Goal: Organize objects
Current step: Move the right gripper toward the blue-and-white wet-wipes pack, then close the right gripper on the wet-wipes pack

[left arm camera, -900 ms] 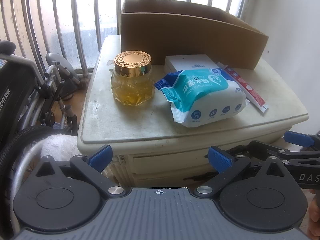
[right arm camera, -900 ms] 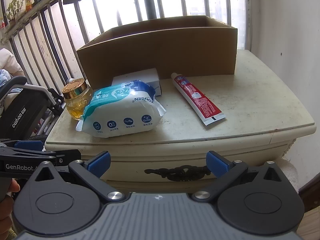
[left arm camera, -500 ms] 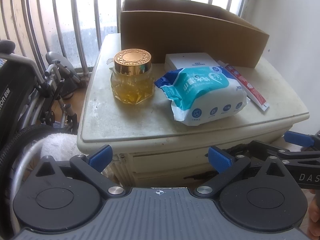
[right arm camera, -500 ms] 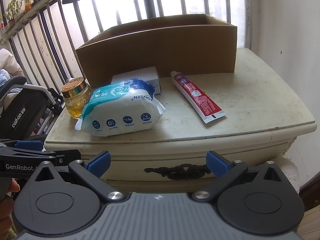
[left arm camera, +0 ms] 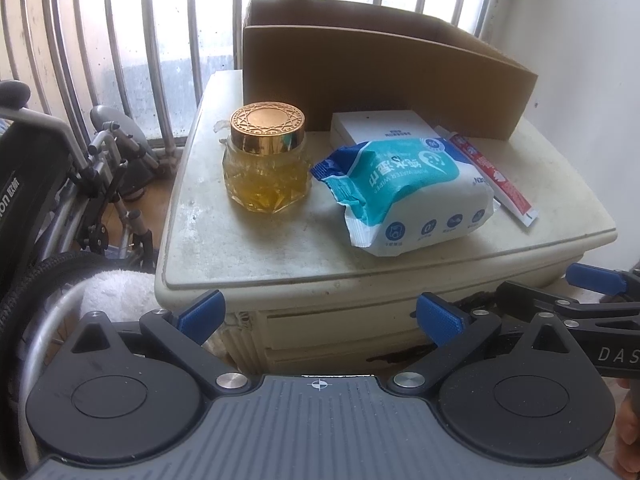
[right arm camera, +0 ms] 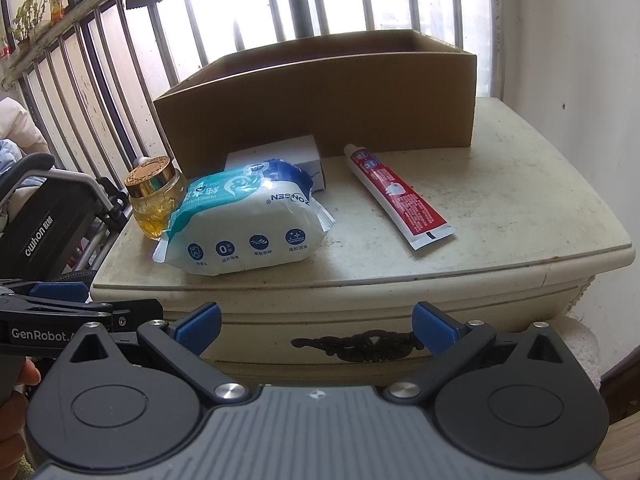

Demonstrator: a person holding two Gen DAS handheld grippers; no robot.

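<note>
Left wrist view: left gripper (left arm camera: 318,316) jaws wide apart, empty, short of cabinet (left arm camera: 192,216). Gold-lidded jar (left arm camera: 266,162) nearest; approach level, clamp glass body under lid.

Right wrist view: right gripper (right arm camera: 316,326) likewise spread, empty. Toothpaste tube (right arm camera: 396,196) lies flat before cardboard box (right arm camera: 320,96); wet-wipes pack (right arm camera: 248,224) beside it; pinch tube across width.

Daylight enters through the barred window (right arm camera: 320,4) behind my workspace and burns it out to white in both views. The cabinet top (right arm camera: 520,208) is evenly lit with soft shadows, and the wipes pack (right arm camera: 248,224) carries glare. Focus is sharp; fisheye bending curves the bars, and corners darken.
</note>
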